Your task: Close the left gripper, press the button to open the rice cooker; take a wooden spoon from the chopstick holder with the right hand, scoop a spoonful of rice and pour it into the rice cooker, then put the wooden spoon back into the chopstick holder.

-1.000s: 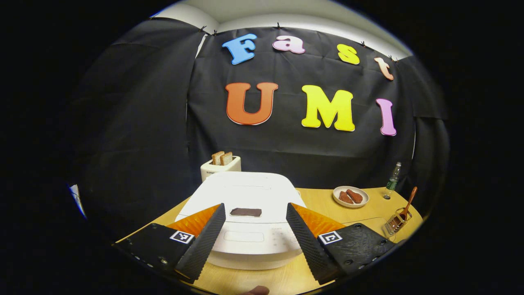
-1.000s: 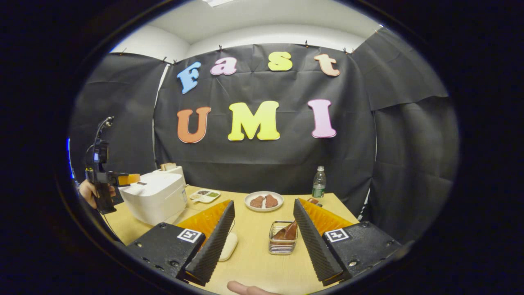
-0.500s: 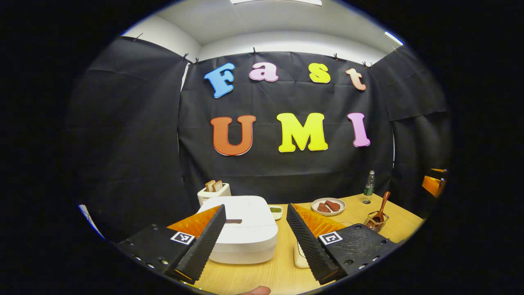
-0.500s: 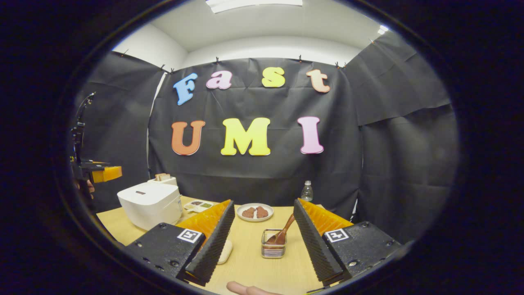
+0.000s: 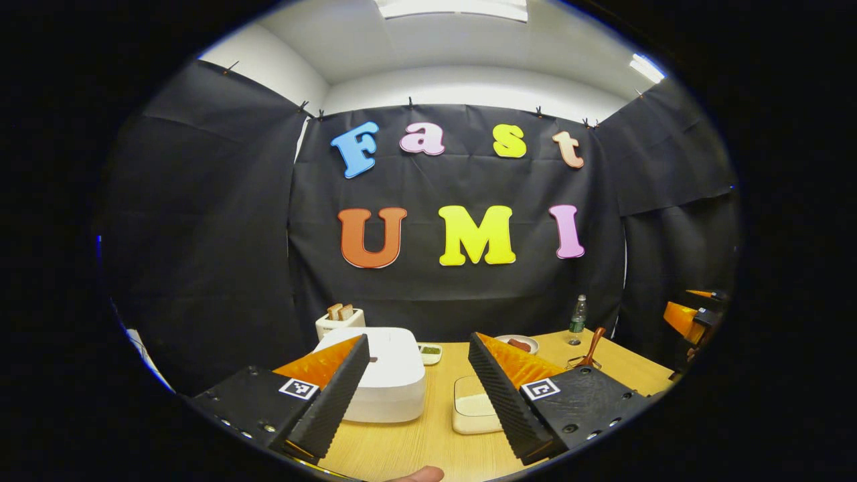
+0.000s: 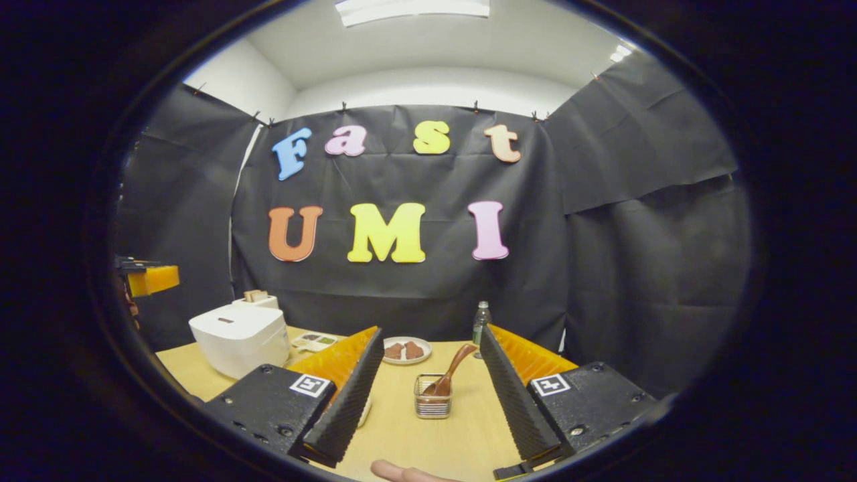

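The white rice cooker [image 5: 385,375] stands on the wooden table [image 5: 415,448] with its lid down, a little ahead of my left gripper [image 5: 418,338], which is open and holds nothing. A shallow white dish of rice [image 5: 472,412] lies just right of the cooker. The wooden spoon [image 6: 452,371] leans in the wire chopstick holder [image 6: 432,402], straight ahead of my right gripper [image 6: 432,331], which is open and apart from it. The cooker [image 6: 238,338] sits at the left in the right gripper view, with the left gripper [image 6: 150,278] above and left of it.
A toaster with bread [image 5: 338,320] stands behind the cooker, and a small condiment dish [image 5: 428,351] beside it. A plate of brown food [image 6: 404,350] and a water bottle [image 6: 479,321] stand near the back wall. The right gripper [image 5: 689,314] shows at the far right.
Both grippers have drawn back from the table, so the cooker and the holder look smaller and farther off. Both stay open. The cooker's lid is still down.
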Tool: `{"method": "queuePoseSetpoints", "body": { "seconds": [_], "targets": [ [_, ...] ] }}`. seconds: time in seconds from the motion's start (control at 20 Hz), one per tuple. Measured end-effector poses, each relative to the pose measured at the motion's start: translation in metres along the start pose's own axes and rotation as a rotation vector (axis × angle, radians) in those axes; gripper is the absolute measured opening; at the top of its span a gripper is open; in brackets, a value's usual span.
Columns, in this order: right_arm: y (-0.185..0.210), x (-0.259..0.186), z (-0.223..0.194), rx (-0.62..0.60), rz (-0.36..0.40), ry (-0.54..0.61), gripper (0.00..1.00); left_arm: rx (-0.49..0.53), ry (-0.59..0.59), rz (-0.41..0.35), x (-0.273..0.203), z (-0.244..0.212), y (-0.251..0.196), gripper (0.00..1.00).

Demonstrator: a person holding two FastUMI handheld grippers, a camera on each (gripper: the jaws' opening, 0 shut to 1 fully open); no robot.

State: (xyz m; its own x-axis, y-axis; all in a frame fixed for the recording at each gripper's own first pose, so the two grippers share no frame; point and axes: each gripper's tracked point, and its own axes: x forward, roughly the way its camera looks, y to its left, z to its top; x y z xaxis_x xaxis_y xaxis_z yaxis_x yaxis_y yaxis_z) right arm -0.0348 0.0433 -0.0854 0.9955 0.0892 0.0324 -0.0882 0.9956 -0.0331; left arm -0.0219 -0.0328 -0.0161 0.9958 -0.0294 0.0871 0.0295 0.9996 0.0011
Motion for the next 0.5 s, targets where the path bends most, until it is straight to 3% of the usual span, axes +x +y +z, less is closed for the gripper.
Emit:
{"method": "queuePoseSetpoints", "body": {
  "seconds": [0.1, 0.5],
  "targets": [
    [-0.005, -0.008, 0.001, 0.002, -0.006, -0.003, 0.93, 0.016, -0.019, -0.031, -0.007, -0.001, -0.014, 0.95],
    [-0.019, -0.030, 0.019, -0.004, -0.039, -0.044, 0.95, 0.036, -0.060, -0.038, -0.018, 0.007, -0.022, 0.95]
  ]
}}
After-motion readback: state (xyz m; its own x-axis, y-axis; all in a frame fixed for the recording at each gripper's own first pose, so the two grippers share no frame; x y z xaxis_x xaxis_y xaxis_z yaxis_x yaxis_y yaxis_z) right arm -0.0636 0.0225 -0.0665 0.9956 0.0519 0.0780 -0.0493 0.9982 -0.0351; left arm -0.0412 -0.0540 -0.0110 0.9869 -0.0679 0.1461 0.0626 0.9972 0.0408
